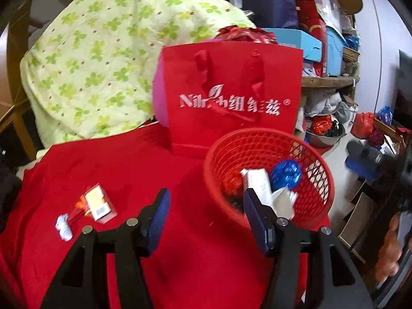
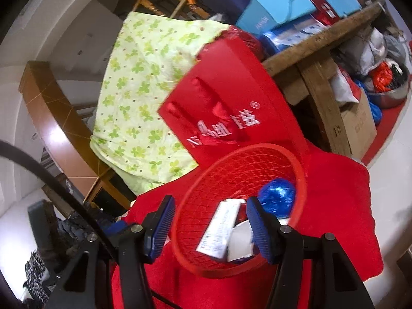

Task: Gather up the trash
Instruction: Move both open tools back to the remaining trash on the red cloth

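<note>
A red mesh basket (image 1: 316, 152) stands on the red tablecloth (image 1: 144, 164). It holds a white box (image 1: 257, 182), a blue foil ball (image 1: 286, 174) and white paper. My left gripper (image 1: 206, 219) is open and empty, its right finger over the basket's near rim. To its left lie an orange-and-white small box (image 1: 99, 203) and a white crumpled scrap (image 1: 63, 226). In the right wrist view my right gripper (image 2: 209, 226) is open and empty above the basket (image 2: 206, 206), with the white box (image 2: 219, 229) and blue foil ball (image 2: 276, 199) inside.
A red gift bag (image 1: 231, 97) stands just behind the basket, also in the right wrist view (image 2: 231, 108). A green clover-print quilt (image 1: 97, 59) is heaped at back left. Cluttered wooden shelves (image 1: 329, 79) with boxes stand at right, and bags lie on the floor.
</note>
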A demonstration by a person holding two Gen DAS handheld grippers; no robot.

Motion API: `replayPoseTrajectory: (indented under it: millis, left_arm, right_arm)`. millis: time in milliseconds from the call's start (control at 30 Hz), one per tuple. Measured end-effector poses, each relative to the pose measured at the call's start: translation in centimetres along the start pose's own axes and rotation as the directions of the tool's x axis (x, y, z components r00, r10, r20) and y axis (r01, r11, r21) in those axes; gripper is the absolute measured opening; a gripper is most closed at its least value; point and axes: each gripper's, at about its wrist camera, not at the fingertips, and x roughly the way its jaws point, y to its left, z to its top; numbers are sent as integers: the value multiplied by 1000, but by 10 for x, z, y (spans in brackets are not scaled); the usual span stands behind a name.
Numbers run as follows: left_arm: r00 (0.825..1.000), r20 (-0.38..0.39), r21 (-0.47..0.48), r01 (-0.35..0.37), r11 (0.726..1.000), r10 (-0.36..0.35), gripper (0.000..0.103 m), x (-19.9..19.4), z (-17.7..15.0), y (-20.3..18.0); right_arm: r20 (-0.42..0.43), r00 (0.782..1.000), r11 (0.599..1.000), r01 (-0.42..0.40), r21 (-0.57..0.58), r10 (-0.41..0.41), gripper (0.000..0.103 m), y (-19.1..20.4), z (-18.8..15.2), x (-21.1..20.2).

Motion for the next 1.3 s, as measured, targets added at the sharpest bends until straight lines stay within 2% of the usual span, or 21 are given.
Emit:
replayPoseTrajectory:
  millis: [200,400,567,733,933,1300]
  left_arm:
    - [998,-43,-80,-58,995,55,61,-20,-40,52]
    - [980,-85,-131,-188,974,177,61,-38,-91,109]
    - [948,-159,-204,-304,931,275,61,-44,-136,165]
    - [922,-210,-312,-378,872,324,61,-49,-167,215]
    - [906,-227,-357,-418,835,357,61,-44,-182,241]
    - [905,-276,-405,-415,815,323,61,-23,-204,270]
  right_arm:
    - [6,998,995,-55,-84,56,62,49,-6,-7]
    - [-48,992,978,-120,-173,113,63,101,-24,7]
    - [-108,985,961,-156,-230,134,63,129,-41,20]
    - [-173,976,949,-174,-264,131,64,147,-59,39]
    - [-246,962,941,-188,-282,118,64,160,-80,67]
    - [-378,921,927,-215,-307,89,64,182,-119,128]
